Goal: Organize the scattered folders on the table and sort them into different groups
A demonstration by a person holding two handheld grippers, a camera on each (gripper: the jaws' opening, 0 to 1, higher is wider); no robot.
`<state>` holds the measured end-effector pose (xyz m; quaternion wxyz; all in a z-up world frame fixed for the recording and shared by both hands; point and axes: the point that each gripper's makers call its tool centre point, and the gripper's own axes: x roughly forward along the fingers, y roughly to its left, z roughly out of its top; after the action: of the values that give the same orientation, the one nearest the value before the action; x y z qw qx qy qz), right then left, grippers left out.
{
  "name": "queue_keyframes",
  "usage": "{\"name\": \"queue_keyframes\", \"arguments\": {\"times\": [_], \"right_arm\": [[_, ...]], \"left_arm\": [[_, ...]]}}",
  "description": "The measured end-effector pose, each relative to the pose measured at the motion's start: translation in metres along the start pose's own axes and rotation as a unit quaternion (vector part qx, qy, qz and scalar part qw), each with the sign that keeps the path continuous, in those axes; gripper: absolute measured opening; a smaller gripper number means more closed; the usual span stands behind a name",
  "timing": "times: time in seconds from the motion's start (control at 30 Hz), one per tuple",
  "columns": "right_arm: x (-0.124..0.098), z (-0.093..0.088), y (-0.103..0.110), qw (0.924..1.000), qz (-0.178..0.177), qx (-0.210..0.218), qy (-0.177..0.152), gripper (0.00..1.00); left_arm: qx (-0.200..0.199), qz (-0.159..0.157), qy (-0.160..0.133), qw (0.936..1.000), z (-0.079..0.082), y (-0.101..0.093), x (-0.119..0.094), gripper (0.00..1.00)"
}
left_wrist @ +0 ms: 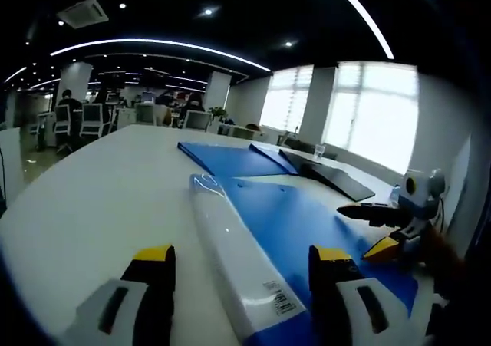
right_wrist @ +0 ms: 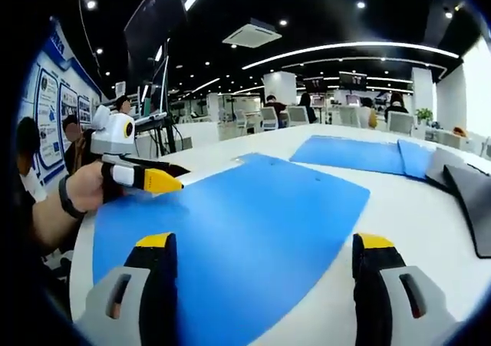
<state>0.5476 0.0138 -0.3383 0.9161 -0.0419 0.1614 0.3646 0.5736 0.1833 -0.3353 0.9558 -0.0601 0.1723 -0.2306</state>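
Folder (right_wrist: 253, 223) lies flat on the counter (left_wrist: 92, 200); we straddle it with the left tool (left_wrist: 242, 277) and right tool (right_wrist: 265, 277), both spread wide, lining up a grab.

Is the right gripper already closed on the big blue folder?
No. The right gripper is open, its jaws set wide apart over the blue folder, which lies flat on the white table.

Bright daylight enters through windows (left_wrist: 368, 112); ceiling strip lights (right_wrist: 360, 48) add illumination. Glare marks the white folder spine (left_wrist: 230, 246). Fisheye distortion bends edges; distant office slightly soft.
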Motion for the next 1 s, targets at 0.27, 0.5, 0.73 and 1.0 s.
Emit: {"name": "queue_keyframes", "arguments": {"times": [0.27,0.5,0.73,1.0], "right_arm": [[-0.003,-0.001,-0.006,0.9997,-0.019,-0.013,0.0,0.98],[-0.004,0.0,-0.006,0.9998,-0.019,-0.006,-0.006,0.98],[-0.006,-0.001,-0.005,0.9999,-0.015,-0.003,-0.007,0.98],[-0.011,0.0,-0.009,0.9998,-0.005,0.011,-0.014,0.98]], "left_arm": [[0.008,0.031,-0.023,0.9992,0.007,0.011,-0.002,0.99],[0.017,0.039,-0.03,0.9986,0.009,0.014,-0.006,0.99],[0.001,0.03,-0.032,0.999,0.01,0.012,-0.012,0.99],[0.01,0.035,-0.034,0.9988,0.014,0.015,-0.024,0.99]]}}
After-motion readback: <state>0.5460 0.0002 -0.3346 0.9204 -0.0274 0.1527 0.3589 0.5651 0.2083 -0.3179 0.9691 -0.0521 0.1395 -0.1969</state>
